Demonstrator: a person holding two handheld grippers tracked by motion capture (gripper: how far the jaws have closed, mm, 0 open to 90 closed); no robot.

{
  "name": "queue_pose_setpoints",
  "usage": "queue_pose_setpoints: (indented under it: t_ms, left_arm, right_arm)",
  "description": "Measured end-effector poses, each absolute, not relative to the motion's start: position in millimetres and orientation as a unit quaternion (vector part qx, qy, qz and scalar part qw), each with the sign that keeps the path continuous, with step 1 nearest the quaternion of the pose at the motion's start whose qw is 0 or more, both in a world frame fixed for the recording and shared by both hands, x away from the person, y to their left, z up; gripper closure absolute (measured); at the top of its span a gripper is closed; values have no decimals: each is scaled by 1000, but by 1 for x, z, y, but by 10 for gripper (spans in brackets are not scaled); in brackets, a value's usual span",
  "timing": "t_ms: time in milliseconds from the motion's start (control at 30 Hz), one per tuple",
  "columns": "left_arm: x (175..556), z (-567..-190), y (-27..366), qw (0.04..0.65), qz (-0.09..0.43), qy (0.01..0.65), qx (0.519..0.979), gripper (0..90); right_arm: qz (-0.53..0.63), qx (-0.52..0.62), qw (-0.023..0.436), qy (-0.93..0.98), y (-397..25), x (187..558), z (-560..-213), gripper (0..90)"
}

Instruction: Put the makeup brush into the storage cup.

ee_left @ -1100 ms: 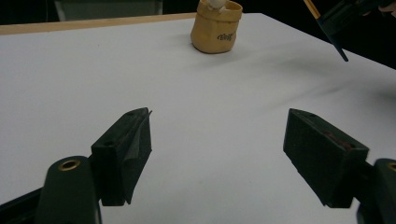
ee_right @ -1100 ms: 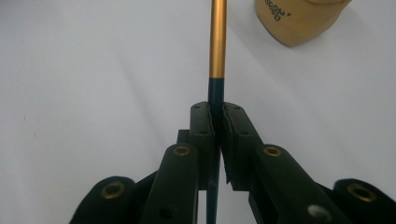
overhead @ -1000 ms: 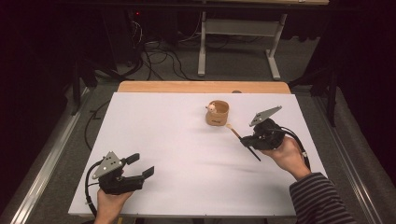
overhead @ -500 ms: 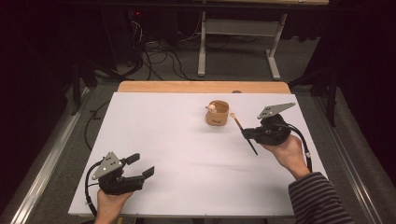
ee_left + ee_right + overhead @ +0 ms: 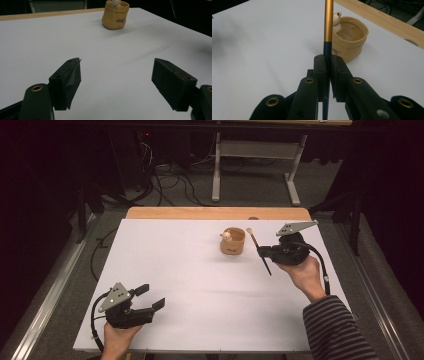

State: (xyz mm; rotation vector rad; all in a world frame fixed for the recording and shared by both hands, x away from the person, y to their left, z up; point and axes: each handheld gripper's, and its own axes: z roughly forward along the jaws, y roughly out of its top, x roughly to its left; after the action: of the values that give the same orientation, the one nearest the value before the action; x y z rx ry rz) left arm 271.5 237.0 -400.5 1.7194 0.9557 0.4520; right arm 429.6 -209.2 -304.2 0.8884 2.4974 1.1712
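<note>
At a white-covered table with a bare wooden strip along its far edge, we see a person in a striped sleeve working two hand-held grippers. The right gripper, raised at the table's far right, has its two black jaws clamped tight on a slender brush with a dark lower shaft, a gold upper shaft and a pale tip. In the right gripper view we look straight up the brush: the dark part of the shaft is pinched between the jaw pads, and the gold part rises out of the top of the view. From above, the brush slants across the gripper, its pale tip pointing toward the far edge and its dark end hanging toward the person.

Just beside the brush's tip, to its left, stands a small tan, soft-sided pot shaped like a sack, with a little pale bear figure at its rim. We cannot tell from above whether the brush touches it; in the right gripper view the pot sits just behind the shaft.

The left gripper rests low at the table's near left corner, well apart from the pot, its jaws spread wide over bare white surface, holding nothing.
</note>
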Motion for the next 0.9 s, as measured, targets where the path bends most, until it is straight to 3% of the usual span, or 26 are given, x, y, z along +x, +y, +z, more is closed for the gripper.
queue_pose_setpoints:
  t_ms: [900]
  left_arm:
    - [272,-401,238,532,190,402,720,245]
  right_arm:
    - [435,321,145,828,-195,466,-288,857]
